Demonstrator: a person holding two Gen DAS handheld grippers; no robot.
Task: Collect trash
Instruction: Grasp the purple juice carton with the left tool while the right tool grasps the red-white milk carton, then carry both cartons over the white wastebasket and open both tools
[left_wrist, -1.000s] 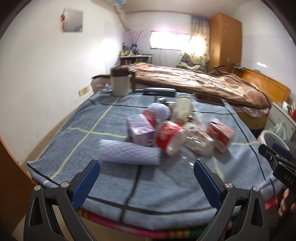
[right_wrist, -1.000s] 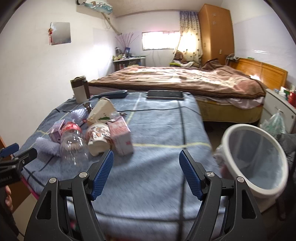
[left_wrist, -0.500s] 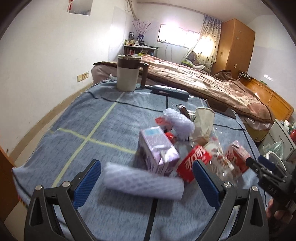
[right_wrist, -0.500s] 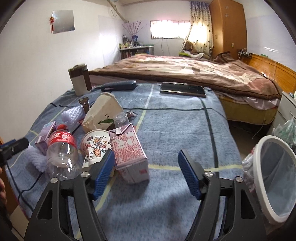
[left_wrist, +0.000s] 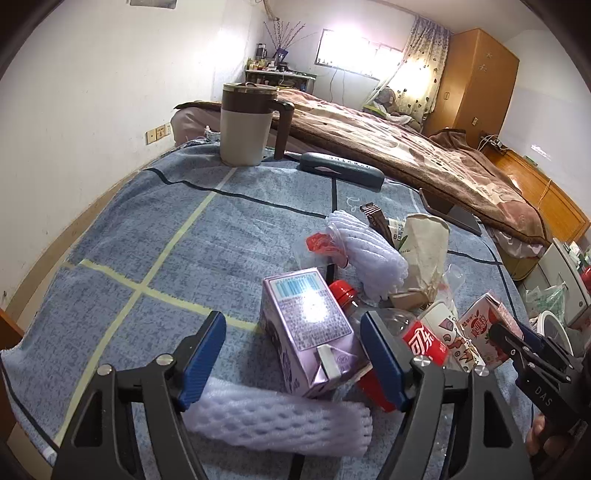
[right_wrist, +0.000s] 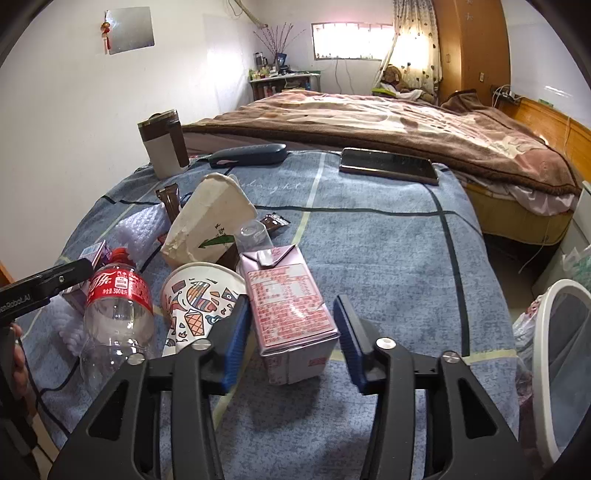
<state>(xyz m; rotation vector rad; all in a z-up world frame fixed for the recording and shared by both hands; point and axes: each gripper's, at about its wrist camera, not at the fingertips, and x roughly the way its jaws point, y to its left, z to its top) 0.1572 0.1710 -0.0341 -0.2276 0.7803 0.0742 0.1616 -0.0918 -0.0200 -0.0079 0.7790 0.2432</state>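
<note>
Trash lies in a heap on a blue blanket-covered table (left_wrist: 147, 236). My left gripper (left_wrist: 291, 362) is open, its blue pads on either side of a purple drink carton (left_wrist: 306, 328), above a white foam sleeve (left_wrist: 273, 421). My right gripper (right_wrist: 291, 339) is open around a pink drink carton (right_wrist: 288, 306), which also shows in the left wrist view (left_wrist: 484, 332). A clear bottle with a red label (right_wrist: 118, 306) and a printed paper cup (right_wrist: 199, 295) lie left of the pink carton. A crushed white paper cup (right_wrist: 210, 221) lies behind.
A white-rimmed trash bin (right_wrist: 561, 365) stands off the table's right edge. A brown-and-white jug (left_wrist: 245, 122), a dark glasses case (left_wrist: 340, 170) and a tablet (right_wrist: 388, 166) lie at the table's far side. A bed (right_wrist: 388, 118) stands beyond.
Both grippers have moved forward and down toward the heap. The left now straddles the purple carton, the right straddles the pink carton. Both stay open.
</note>
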